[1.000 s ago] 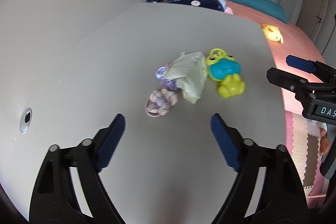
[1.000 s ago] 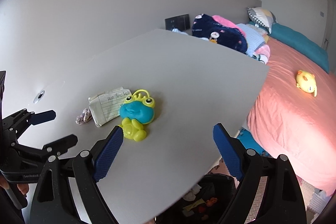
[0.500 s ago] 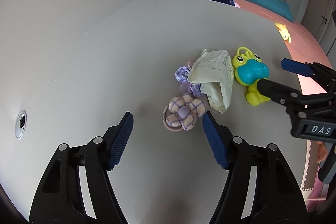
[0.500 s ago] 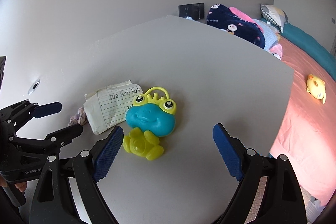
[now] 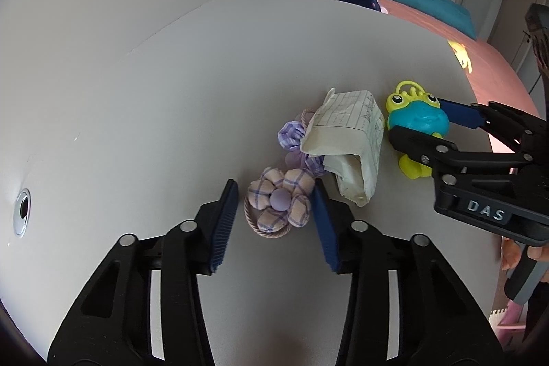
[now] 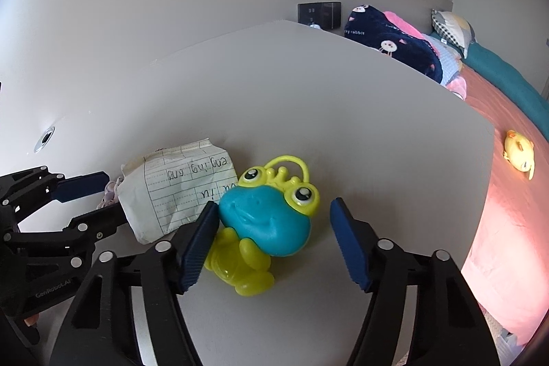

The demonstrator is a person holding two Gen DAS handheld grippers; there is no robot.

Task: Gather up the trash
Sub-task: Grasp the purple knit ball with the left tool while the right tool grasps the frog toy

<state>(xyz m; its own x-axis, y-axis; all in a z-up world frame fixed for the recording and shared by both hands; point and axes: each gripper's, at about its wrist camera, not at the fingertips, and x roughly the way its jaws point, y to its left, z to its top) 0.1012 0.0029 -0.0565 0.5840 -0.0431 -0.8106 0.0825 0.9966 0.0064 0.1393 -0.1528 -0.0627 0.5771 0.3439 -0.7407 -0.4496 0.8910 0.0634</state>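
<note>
While both pairs of fingers are closing, the left gripper [image 5: 274, 215] straddles a plaid fabric flower [image 5: 280, 203] on the grey desk [image 5: 171, 91]; its right pad touches the petals, the left stands just clear. Between them lies a crumpled lined paper [image 6: 178, 191], just beside the flower. The right gripper [image 6: 274, 242] brackets a blue-and-yellow frog toy [image 6: 267, 222], left pad touching, right pad apart.

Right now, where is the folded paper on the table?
In the left wrist view the folded paper lies right of centre on the table, between the purple fabric flower and the frog toy.
</note>
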